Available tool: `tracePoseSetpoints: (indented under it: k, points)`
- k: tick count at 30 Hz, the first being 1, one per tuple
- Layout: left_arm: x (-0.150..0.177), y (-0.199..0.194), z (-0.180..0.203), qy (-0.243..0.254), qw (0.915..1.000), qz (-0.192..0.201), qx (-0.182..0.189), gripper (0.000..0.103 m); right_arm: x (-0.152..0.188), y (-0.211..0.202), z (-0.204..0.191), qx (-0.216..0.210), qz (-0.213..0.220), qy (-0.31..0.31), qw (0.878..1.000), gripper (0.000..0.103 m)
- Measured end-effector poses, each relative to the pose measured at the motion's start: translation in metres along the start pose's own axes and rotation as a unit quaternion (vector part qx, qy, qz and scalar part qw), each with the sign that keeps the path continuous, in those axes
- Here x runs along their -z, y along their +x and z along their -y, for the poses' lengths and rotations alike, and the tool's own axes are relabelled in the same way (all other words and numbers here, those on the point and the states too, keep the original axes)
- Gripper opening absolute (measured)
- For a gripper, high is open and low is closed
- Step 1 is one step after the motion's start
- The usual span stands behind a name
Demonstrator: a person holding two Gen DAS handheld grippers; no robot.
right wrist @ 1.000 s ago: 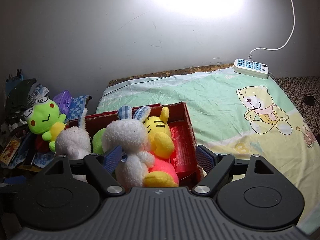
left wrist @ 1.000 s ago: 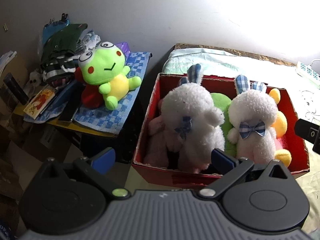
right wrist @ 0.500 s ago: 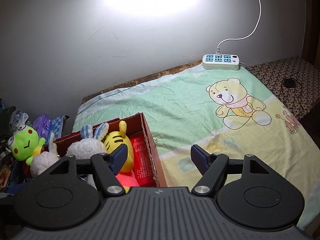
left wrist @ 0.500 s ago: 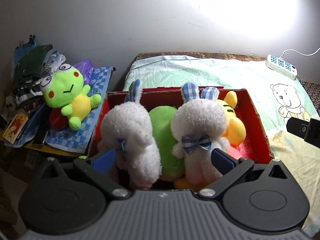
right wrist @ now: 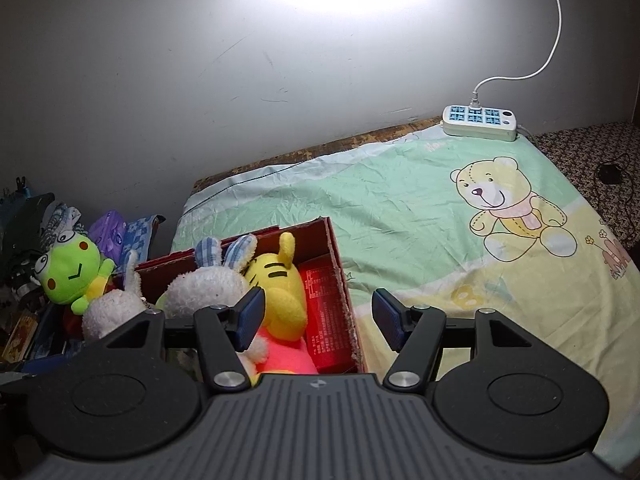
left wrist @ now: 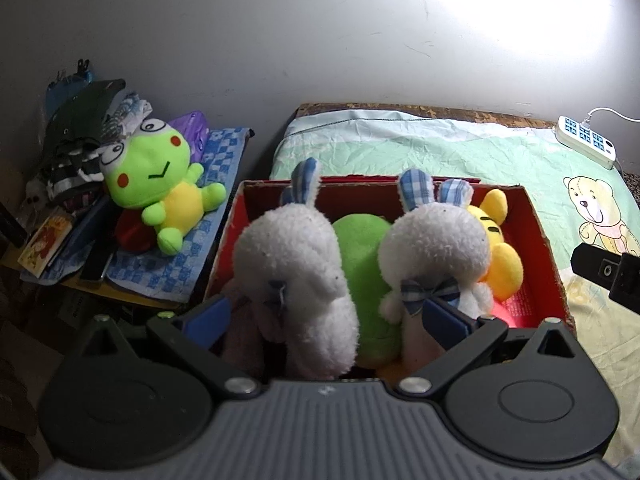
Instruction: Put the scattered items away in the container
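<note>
A red cardboard box (left wrist: 536,232) on the bed holds two white bunnies (left wrist: 296,256) (left wrist: 436,252), a green plush (left wrist: 362,252), a yellow striped plush (left wrist: 496,240) and a pink one. A green frog plush (left wrist: 156,184) lies outside the box on a blue checked cloth to its left. My left gripper (left wrist: 326,316) stands open over the box's near edge, its pads touching nothing. My right gripper (right wrist: 320,318) hovers over the box's right wall (right wrist: 336,264). Its jaws are closing with nothing gripped between them. The frog (right wrist: 70,272) shows at far left there.
A green and yellow bedsheet with a bear print (right wrist: 504,200) spreads right of the box. A white power strip (right wrist: 478,120) lies by the wall. Clothes and books (left wrist: 76,132) are piled left of the frog. Grey wall behind.
The right gripper's jaws have drawn closer together and its view swung toward the bed. The left view shifted so the box now sits centred under the open left gripper.
</note>
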State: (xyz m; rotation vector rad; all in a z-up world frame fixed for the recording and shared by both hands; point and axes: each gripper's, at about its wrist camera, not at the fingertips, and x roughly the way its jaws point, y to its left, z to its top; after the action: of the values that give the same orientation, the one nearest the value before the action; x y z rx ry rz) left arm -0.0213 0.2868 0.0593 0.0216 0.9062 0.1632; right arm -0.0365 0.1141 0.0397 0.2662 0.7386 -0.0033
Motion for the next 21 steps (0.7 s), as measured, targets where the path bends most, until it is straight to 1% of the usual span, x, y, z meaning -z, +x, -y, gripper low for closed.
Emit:
tracePoseSetpoints:
  k: [5,9,14,21]
  points:
    - [0.006,0.001,-0.021,-0.016,0.9998,-0.006,-0.011,0.102,0.003,0.001,-0.02,-0.016,-0.001,-0.025,1.0,0.063]
    - [0.01,0.002,-0.033,-0.022,0.9997,-0.011,-0.007,0.102,0.007,0.003,-0.034,-0.026,-0.007,-0.039,0.999,0.063]
    - [0.013,0.0,-0.044,-0.028,0.9995,-0.008,-0.014,0.102,0.012,0.001,-0.046,-0.031,-0.009,-0.052,0.998,0.063]
    - [0.019,0.0,-0.053,-0.028,0.9995,-0.01,-0.012,0.102,0.019,-0.001,-0.06,-0.035,-0.011,-0.067,0.997,0.063]
